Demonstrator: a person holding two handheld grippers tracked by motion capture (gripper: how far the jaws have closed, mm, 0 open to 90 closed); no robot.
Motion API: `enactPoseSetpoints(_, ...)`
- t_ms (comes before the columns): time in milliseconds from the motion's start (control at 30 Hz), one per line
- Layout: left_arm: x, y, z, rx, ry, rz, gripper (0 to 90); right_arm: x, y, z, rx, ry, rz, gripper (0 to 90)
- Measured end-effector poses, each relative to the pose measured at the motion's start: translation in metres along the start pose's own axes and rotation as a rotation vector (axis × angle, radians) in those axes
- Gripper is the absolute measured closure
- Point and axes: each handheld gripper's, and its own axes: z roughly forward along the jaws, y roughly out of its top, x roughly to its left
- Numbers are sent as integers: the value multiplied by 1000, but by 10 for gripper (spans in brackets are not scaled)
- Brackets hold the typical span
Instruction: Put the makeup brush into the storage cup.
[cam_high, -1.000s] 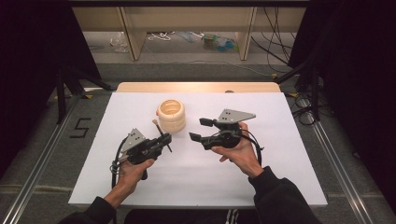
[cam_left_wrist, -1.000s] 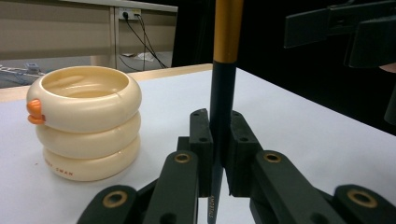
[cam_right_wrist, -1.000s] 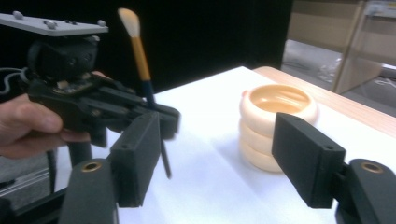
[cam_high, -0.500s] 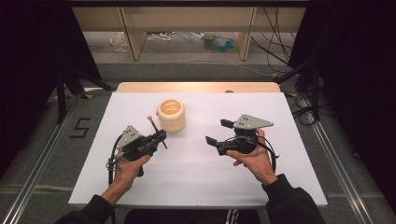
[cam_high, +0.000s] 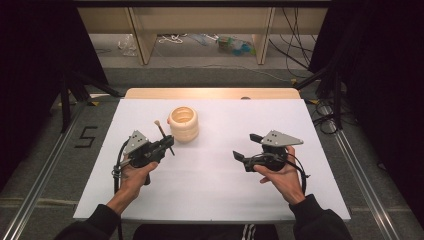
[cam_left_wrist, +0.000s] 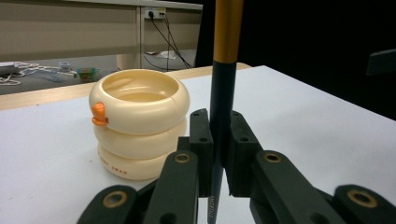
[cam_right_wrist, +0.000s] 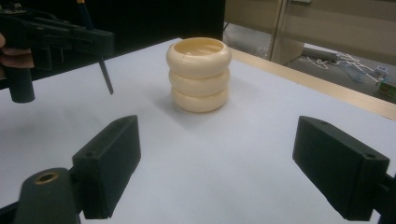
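A cream cup (cam_high: 183, 124) made of three stacked rings stands on the white table (cam_high: 215, 195), left of centre toward the back. My left gripper (cam_high: 167, 145) is shut on a dark-handled brush (cam_high: 161, 130), just left of and nearer than the cup. In the left gripper view the brush (cam_left_wrist: 224, 70) stands upright between the closed pads (cam_left_wrist: 201, 140), with the cup (cam_left_wrist: 139, 123) behind. My right gripper (cam_high: 243, 146) is open and holds nothing; its jaws have just been opening. In the right gripper view the cup (cam_right_wrist: 199, 74) is well ahead of the spread jaws, and the left gripper (cam_right_wrist: 56, 39) is at far left.
A wooden strip (cam_high: 210, 93) runs along the table's far edge. Behind it are shelf legs and loose cables (cam_high: 300, 55) on the floor. Metal rails (cam_high: 360, 175) flank the table, and a "5" (cam_high: 86, 136) is marked on the floor at left.
The right gripper has moved right and toward the near edge, away from the cup, and its jaws stand wider. The left gripper has barely moved, brush still in its grip.
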Motion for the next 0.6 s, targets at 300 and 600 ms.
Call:
enactPoseSetpoints(300,17,13,9,-8,42,-21,828,-2,-11,-11,23,-50,-11,170)
enactPoseSetpoints(600,28,24,17,-7,66,-29,828,1,-22,-19,30,-62,10,169)
